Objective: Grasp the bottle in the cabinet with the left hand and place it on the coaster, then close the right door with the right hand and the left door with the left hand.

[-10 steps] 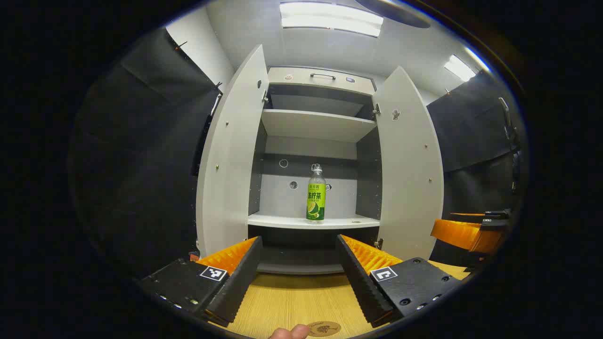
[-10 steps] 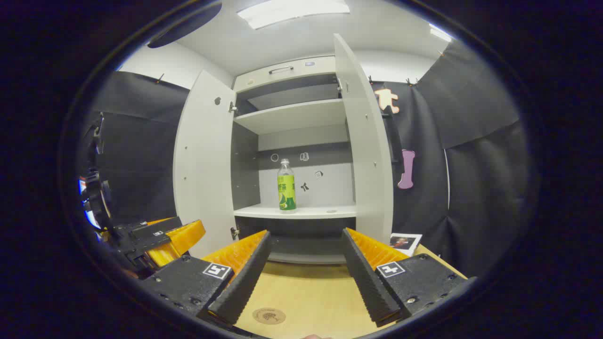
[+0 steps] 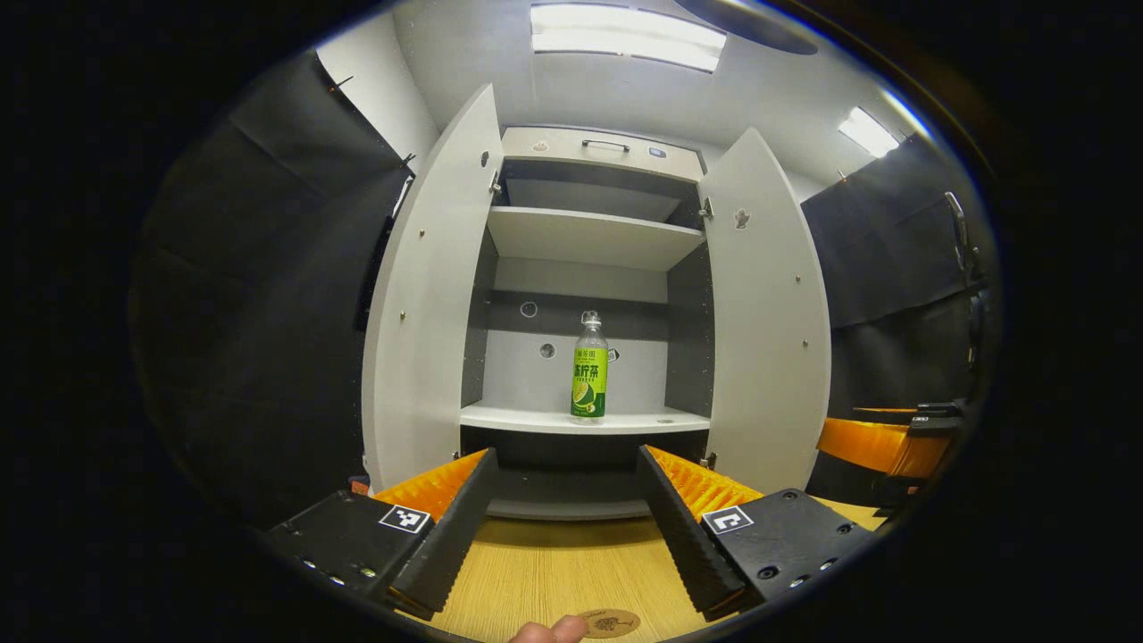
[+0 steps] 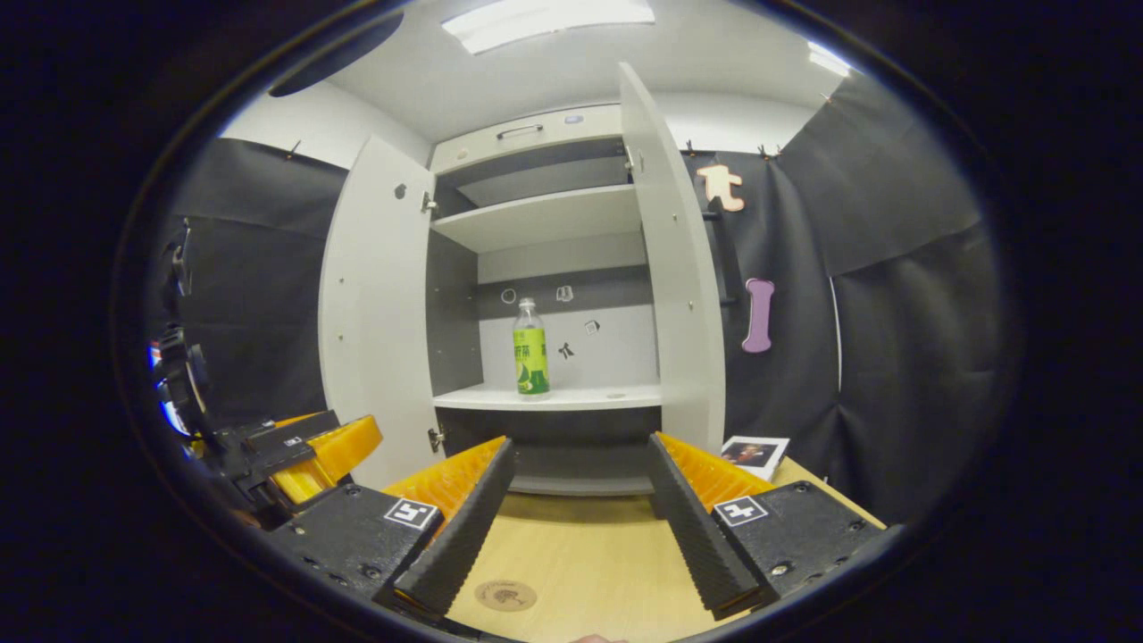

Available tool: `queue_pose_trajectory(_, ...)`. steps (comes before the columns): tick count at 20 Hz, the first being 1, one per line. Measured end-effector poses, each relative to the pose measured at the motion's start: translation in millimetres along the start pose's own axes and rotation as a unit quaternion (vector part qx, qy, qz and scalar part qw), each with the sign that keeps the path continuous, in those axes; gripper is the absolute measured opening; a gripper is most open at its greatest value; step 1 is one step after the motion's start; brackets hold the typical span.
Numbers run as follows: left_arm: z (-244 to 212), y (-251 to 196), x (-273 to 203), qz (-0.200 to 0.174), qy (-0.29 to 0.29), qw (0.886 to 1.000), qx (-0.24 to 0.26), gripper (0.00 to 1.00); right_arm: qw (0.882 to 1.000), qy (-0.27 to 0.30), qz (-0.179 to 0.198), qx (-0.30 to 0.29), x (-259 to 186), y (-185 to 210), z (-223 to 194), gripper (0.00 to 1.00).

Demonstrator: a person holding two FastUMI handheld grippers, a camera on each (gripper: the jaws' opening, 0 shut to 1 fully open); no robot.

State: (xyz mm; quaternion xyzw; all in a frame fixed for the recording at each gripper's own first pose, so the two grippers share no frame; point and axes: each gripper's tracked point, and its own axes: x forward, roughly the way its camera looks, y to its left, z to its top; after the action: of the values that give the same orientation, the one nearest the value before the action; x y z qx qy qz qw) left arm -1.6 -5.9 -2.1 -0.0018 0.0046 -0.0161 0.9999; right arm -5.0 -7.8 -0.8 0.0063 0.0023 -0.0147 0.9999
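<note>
1. Booth: black cloth walls, white ceiling with lit light panels (image 3: 625, 36), light wood-grain bench (image 3: 554, 572) in front of a white cabinet (image 3: 589, 147)
2. Cabinet: both doors swung wide open, left door (image 3: 420, 295), right door (image 3: 772, 304); grey interior, upper shelf (image 3: 589, 237) bare, lower shelf (image 3: 580, 420) carries the bottle
3. Bottle (image 3: 588, 368): clear plastic, white cap, green-yellow label, upright near the middle of the lower shelf, apart from both side walls
4. Coaster (image 4: 505, 595): round, brown, flat on the bench, just ahead of the fingers; a fingertip (image 3: 554, 630) sits beside it in the left gripper view
5. Left gripper (image 3: 563, 527): fingers spread wide, holding nothing, over the bench, pointed at the cabinet
6. Right gripper (image 4: 579, 527): fingers spread wide, holding nothing, over the bench
7. Photo card (image 4: 755, 454) lies on the bench by the right door
</note>
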Motion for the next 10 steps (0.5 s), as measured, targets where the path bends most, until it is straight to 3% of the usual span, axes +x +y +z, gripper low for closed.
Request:
queue_pose_trajectory(7, -2.2, 0.5, 0.4, 0.001, 0.002, 1.0, 0.0, 0.95, 1.0, 0.002, -0.001, -0.003, 2.5, 4.5, -1.6, 0.98)
queue_pose_trajectory(8, -1.6, 1.2, 1.4, 0.002, 0.0, 1.0, 0.002, 0.99, 1.0, 0.002, -0.001, -0.004, 2.3, 4.6, -2.8, 0.98)
queue_pose_trajectory(10, 0.4, 1.5, 2.3, 0.001, -0.003, 1.0, 0.001, 0.95, 1.0, 0.003, -0.002, -0.005, 4.4, 4.7, -2.2, 0.98)
